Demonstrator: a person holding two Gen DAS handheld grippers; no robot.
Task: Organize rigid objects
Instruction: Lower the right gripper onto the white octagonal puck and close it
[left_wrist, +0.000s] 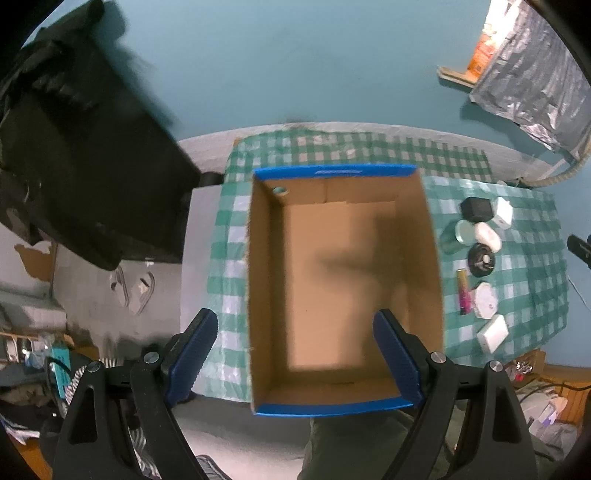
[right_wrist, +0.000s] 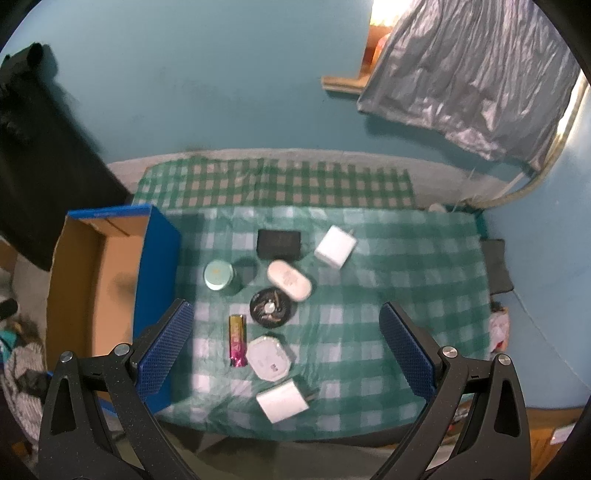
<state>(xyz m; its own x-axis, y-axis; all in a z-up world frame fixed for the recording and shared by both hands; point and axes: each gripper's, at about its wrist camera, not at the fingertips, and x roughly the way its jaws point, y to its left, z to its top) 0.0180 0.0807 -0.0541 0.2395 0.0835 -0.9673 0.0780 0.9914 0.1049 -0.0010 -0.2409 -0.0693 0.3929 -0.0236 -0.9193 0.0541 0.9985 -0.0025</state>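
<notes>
An empty cardboard box (left_wrist: 343, 280) with blue outer sides sits on a green checked cloth (right_wrist: 388, 280); it also shows at the left of the right wrist view (right_wrist: 96, 280). Right of it lie small objects: a black box (right_wrist: 279, 244), two white chargers (right_wrist: 335, 247) (right_wrist: 282, 401), a teal jar (right_wrist: 219, 275), a white oval case (right_wrist: 289, 279), a black round disc (right_wrist: 272, 308), a pink-gold tube (right_wrist: 237, 340), a white octagonal piece (right_wrist: 268, 357). My left gripper (left_wrist: 295, 336) is open above the box. My right gripper (right_wrist: 284, 332) is open above the objects.
A black bag (left_wrist: 74, 166) hangs at the left. A silver foil sheet (right_wrist: 472, 74) hangs on the teal wall at the right. Clutter lies on the floor around the table, left (left_wrist: 37, 369) and right (left_wrist: 546, 406).
</notes>
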